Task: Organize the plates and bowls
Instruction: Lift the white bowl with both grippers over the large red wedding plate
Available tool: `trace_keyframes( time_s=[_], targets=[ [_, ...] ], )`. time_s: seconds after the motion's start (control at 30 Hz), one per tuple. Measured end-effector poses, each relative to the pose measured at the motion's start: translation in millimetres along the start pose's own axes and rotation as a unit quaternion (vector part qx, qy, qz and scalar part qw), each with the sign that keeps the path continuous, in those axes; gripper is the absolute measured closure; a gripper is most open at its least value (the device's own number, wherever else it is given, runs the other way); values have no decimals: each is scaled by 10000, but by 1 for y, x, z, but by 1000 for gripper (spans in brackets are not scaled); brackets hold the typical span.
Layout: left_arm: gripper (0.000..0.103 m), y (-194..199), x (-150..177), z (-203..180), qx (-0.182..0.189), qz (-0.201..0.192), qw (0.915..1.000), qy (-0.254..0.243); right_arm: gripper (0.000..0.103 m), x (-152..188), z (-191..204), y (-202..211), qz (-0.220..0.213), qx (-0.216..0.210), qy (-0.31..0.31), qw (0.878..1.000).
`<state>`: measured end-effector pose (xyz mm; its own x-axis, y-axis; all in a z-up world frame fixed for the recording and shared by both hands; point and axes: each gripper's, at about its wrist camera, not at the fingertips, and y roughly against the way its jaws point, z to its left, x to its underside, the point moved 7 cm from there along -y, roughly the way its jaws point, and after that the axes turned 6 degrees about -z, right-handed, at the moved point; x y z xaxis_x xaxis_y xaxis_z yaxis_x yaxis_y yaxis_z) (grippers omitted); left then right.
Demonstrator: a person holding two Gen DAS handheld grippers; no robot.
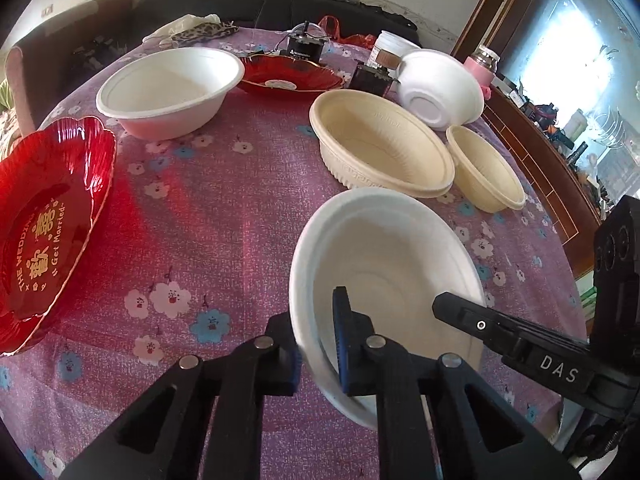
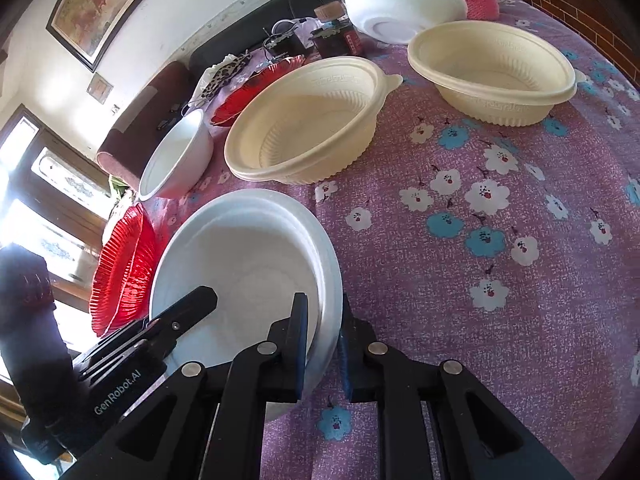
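Observation:
A white foam bowl [image 1: 392,264] sits on the flowered purple tablecloth, its rim looking layered. My left gripper [image 1: 318,332] is shut on its near-left rim, one pad inside and one outside. My right gripper [image 2: 324,320] is shut on the opposite rim of the same bowl [image 2: 248,256]. Each gripper shows in the other's view: the right gripper [image 1: 460,308] and the left gripper [image 2: 200,300]. Around it stand a white bowl [image 1: 172,88], two cream bowls [image 1: 384,148] [image 1: 484,172], an overturned white bowl [image 1: 440,88] and two red plates [image 1: 44,232] [image 1: 288,76].
Jars [image 1: 390,50], a black box [image 1: 370,78] and a pink-wrapped jar [image 1: 480,66] crowd the table's far side. A patterned cloth [image 1: 204,30] lies at the back edge, with a dark sofa behind. The table's right edge [image 1: 576,280] drops off by a wooden cabinet.

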<state>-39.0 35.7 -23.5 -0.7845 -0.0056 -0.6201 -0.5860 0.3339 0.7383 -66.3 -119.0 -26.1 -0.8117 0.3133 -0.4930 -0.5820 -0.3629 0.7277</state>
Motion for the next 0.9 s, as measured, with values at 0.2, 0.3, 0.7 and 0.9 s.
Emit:
trace_keyframes(
  time_s=[0.2,0.3,0.7,0.9],
  targets=[
    [90,17,-3,-1,-220,-261,9994,-111,89,-3,14,12,-236,-25,235,9994],
    [90,27,-6,4,-258,-378,9989,-64,89,-6,26,20,-352,-94,382,9986],
    [90,81,-21,41,-637,-908,9936,194,89,-14,87,21,-415,-377,877,9946],
    [90,104,-30,75,-837,-1138,9888,475,89,-20,134,20,-495,-537,1234,9897]
  ],
)
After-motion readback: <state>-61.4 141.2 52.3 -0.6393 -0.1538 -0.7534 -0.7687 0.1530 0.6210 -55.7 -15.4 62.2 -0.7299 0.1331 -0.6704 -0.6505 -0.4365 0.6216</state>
